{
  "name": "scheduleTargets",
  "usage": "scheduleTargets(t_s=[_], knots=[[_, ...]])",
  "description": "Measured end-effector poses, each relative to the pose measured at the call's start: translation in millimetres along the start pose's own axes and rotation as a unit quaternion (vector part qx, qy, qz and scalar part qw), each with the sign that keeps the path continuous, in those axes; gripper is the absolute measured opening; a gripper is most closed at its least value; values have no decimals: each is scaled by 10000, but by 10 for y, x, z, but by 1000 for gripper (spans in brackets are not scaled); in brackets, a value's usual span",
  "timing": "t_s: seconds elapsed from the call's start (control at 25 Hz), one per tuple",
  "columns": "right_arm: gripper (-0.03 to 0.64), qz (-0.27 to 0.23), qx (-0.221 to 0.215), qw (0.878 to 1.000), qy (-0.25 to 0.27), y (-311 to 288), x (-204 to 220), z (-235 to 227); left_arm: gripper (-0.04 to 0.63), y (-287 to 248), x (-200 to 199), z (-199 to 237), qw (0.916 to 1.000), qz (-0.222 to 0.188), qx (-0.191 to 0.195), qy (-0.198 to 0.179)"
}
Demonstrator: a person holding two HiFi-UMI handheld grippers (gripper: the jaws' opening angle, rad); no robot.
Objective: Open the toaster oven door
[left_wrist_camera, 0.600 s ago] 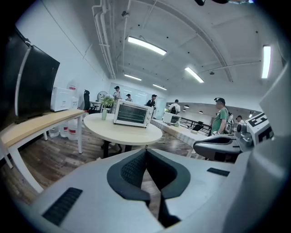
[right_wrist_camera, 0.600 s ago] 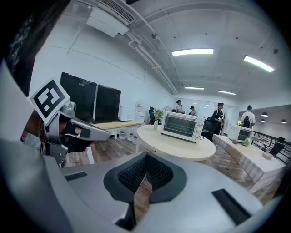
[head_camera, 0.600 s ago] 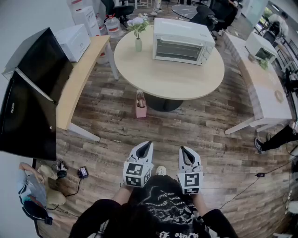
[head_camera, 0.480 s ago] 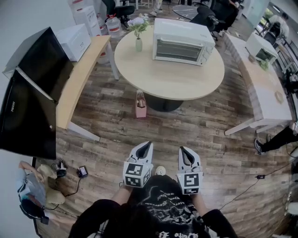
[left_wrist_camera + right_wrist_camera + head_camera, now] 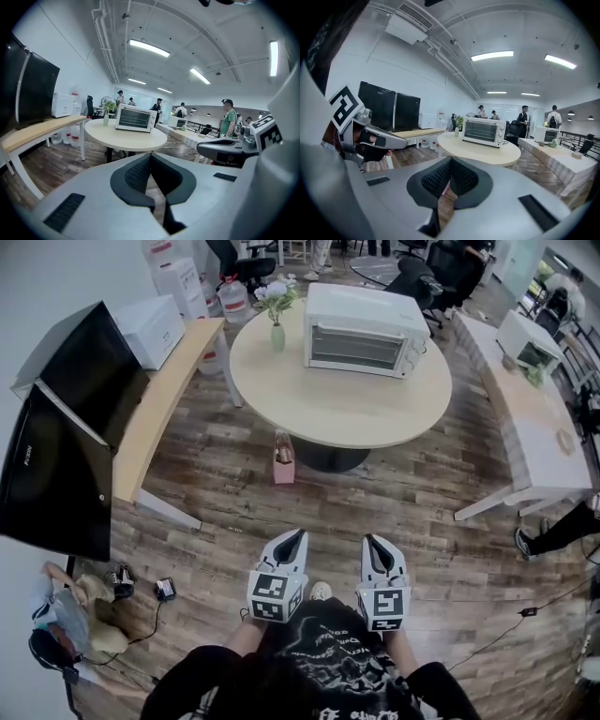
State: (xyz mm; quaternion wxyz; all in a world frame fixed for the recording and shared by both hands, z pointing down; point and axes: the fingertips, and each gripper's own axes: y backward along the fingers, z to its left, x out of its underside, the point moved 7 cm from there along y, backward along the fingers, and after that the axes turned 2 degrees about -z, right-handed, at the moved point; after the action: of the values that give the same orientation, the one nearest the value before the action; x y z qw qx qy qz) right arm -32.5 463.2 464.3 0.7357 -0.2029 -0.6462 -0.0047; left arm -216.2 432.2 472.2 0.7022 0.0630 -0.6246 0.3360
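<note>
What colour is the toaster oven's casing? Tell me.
The toaster oven is white; clearest in the head view.

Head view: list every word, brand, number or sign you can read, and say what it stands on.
Nothing can be read for certain.
On the black screen: a small white brand mark, too small to read.
On the person's shirt: white print, blurred.
On the white boxes: red labels, too small.
On the left gripper and right gripper: square markers, patterns only, no words.

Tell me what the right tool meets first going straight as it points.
The right tool would probably meet the round table's near edge, short of the toaster oven; nothing stands between, but depth is unclear.
</note>
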Motion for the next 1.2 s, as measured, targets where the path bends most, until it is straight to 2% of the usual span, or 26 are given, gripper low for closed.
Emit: scheduleTargets(t_s=[0.24,0.56,0.88,1.2], knots=[[11,31,42,9999,-106,18,142,-226,15,-102,98,-155,9999,-39,-78,66],[11,37,86,9998,-155,-28,218,-393,15,-297,140,-263,10000,-12,44,36],[11,91,351,9989,-281,-366,221,-706,15,-868,-55,-167,9994,97,319,-108],[11,145,523,9977,-405,-1031,33,-1074,15,-1681,-378,79,9973,292,644,-199]])
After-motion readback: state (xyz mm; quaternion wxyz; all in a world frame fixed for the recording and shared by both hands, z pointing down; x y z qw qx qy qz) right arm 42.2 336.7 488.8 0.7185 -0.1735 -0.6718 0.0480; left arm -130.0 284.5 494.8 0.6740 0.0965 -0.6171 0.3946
